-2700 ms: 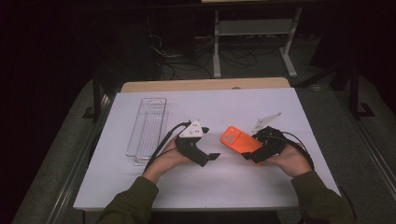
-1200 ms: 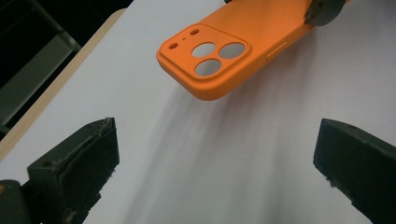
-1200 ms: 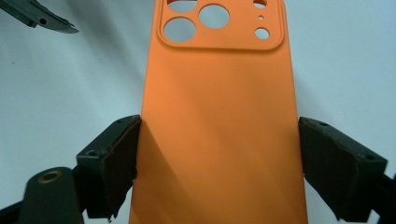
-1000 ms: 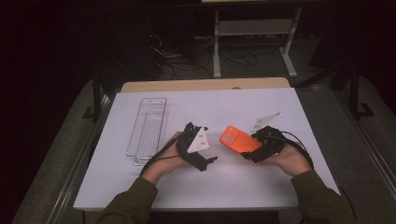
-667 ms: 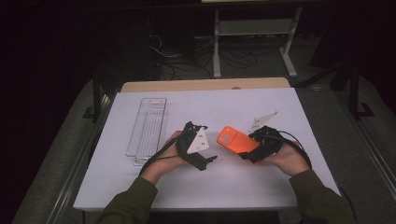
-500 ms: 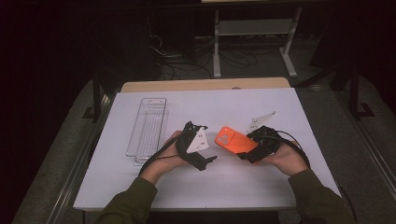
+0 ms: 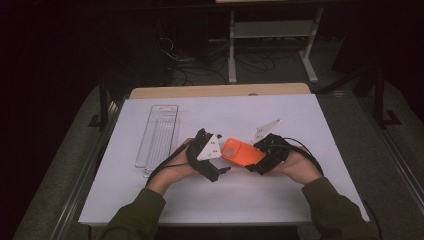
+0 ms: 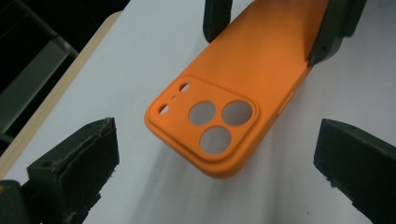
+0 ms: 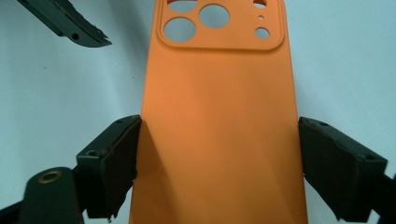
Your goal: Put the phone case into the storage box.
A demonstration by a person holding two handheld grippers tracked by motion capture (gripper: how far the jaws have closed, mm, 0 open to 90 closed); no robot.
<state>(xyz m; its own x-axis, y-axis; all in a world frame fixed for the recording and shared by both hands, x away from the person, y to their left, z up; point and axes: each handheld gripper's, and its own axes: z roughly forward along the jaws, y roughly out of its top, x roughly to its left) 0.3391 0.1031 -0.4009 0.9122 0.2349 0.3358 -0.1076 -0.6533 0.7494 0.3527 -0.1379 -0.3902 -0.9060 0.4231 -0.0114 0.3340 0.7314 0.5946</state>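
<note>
- An orange phone case [image 7: 243, 153] is clamped across its width by the right gripper [image 9: 217, 154], a jaw pressed on each long edge, and it's held up off the white table [image 7: 300, 200].
- The case's camera end, with 3 round cutouts, is pointed at the left gripper [image 8: 215, 158].
- The left gripper's jaws are spread wide, nothing pinched; the case end is seen just ahead of them.
- A clear plastic tray [image 7: 159, 132] is parked on the table to the left, well apart.
</note>
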